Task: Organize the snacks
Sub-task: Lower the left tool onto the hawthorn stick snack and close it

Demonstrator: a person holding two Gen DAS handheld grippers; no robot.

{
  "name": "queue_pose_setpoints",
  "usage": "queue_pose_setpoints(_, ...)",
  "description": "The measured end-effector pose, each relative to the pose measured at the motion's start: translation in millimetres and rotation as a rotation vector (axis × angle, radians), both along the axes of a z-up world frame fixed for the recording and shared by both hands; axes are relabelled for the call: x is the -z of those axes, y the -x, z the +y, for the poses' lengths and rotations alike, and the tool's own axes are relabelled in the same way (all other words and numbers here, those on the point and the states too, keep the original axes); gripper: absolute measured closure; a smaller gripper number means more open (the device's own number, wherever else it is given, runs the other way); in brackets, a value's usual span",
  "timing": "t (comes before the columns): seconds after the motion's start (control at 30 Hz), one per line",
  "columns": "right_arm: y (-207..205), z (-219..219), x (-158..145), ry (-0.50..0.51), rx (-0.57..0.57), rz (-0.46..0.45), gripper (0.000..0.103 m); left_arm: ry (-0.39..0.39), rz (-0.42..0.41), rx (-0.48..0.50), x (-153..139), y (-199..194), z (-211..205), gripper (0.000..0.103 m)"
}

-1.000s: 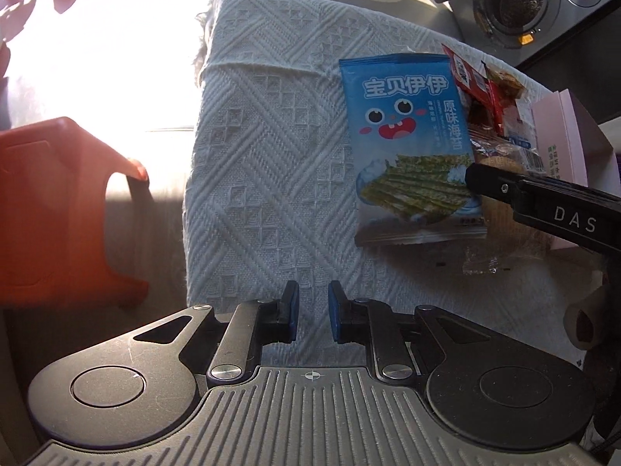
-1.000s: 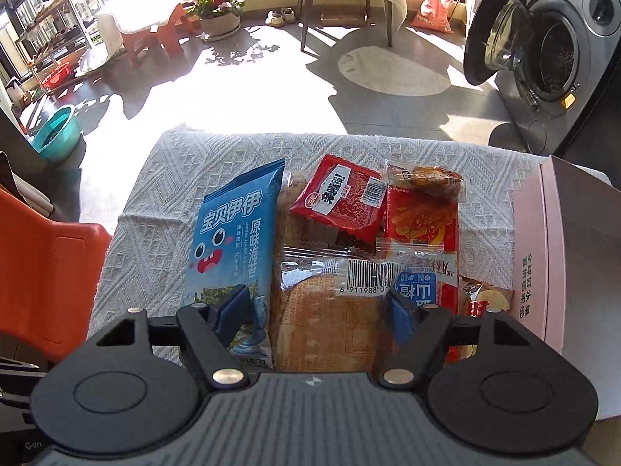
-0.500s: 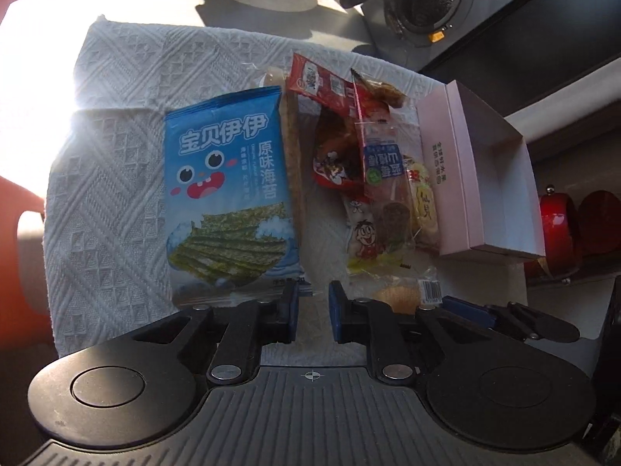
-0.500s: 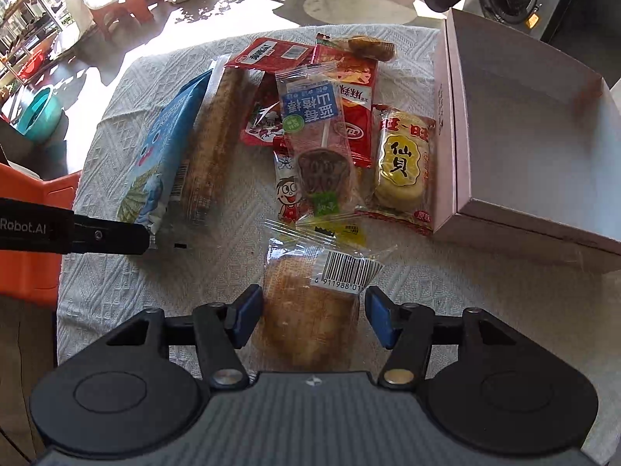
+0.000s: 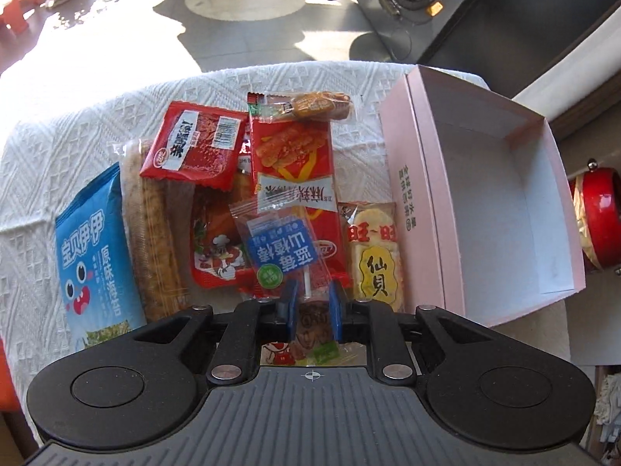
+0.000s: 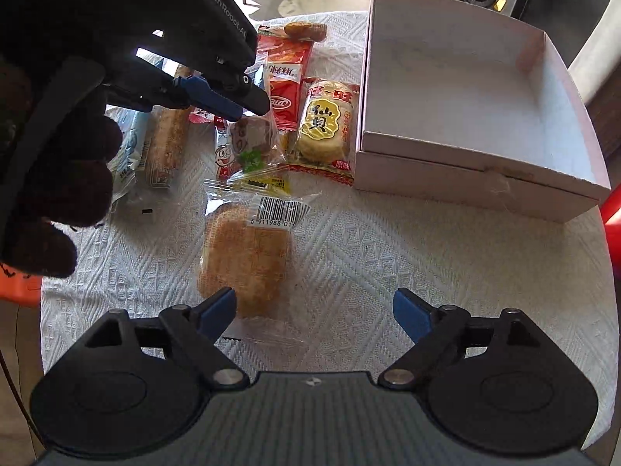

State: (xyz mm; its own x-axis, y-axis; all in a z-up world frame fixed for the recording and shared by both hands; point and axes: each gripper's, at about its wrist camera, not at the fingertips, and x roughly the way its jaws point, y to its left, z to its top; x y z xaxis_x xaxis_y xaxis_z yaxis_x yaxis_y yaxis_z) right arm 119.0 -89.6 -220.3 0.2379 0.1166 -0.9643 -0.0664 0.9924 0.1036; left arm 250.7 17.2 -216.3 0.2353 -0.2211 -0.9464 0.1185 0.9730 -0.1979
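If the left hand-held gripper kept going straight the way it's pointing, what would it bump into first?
Most likely the lollipop in its clear wrapper. The left hand-held gripper points steeply down, nearly shut, right over it. The right wrist view shows its fingertips just above the brown candy, though depth is hard to judge.

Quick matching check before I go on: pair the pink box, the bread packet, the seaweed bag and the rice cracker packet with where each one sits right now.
Things:
1. pink box
2. bread packet
3. blue seaweed bag
4. rice cracker packet

Places:
A. far left of the snack row
B. alone on the cloth, just ahead of the right gripper
C. right of all the snacks, open and empty
D. right beside the box's left wall

Pairs: 1-C, 2-B, 3-A, 4-D
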Motion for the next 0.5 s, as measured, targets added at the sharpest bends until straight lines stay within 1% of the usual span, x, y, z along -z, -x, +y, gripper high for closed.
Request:
queue_pose_setpoints(0.07,-5,-5,5,-0.025,0.039,0.041,0.004,-0.024,0.000,0.047,-1,5,-11,0.083)
queue_pose_setpoints(0.13,-8,-9,8,-0.051,0.061,0.063,0.003,-0.043,0.003,0.082,0,10,-18,0.083)
queue_pose_setpoints(0.2,-11,-13,10,-0.080,0.072,0.074,0.003,-0.070,-0.014,0.119,3,12,-23,0.082)
queue_pose_setpoints(0.23,-12,-14,12,-0.087,0.073,0.076,0.001,-0.080,-0.018,0.128,3,12,-24,0.077)
queue_pose_setpoints(0.27,-12,-16,13,-0.096,0.072,0.076,0.000,-0.083,-0.021,0.135,5,11,-24,0.077)
queue_pose_setpoints(0.4,-12,-18,12,-0.108,0.074,0.080,0.000,-0.084,-0.014,0.114,5,7,-6,0.075)
queue_pose_setpoints(0.5,-11,-18,11,-0.104,0.075,0.080,0.000,-0.155,-0.018,0.096,5,12,15,0.076)
